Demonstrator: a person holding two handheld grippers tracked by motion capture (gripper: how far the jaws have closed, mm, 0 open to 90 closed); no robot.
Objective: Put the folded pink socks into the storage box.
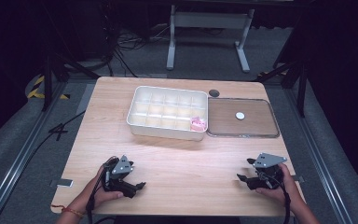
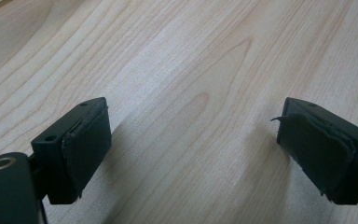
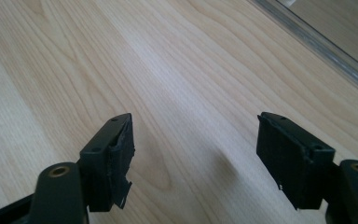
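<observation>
— What do you have in front of you, from the biggest thing down?

— First the light wooden table [image 1: 177,154]. On it, at about twelve o'clock from my hands, stands the white plastic box with many small compartments [image 1: 142,122]. Touching its right side lies the flat brown tray with a clear rim [image 1: 261,133], its long axis across the table. On this tray rests a small white round disc [image 1: 240,115], and one pink soft piece [image 1: 197,123] sits in the near right compartment of the box.

— Which hand is nearer to the disc?

— My right gripper [image 1: 245,178]. The disc lies at about twelve o'clock from it, well apart. From my left gripper [image 1: 139,186] it is at about two o'clock, and farther.

— And the jaws?

— Both stand wide with nothing between them.

— Do the views differ?

— Yes. The high view gives me disc and box. In the right gripper view I see the tray rim [image 3: 317,42] at one o'clock; in the left gripper view, bare wood [image 2: 186,70].
</observation>
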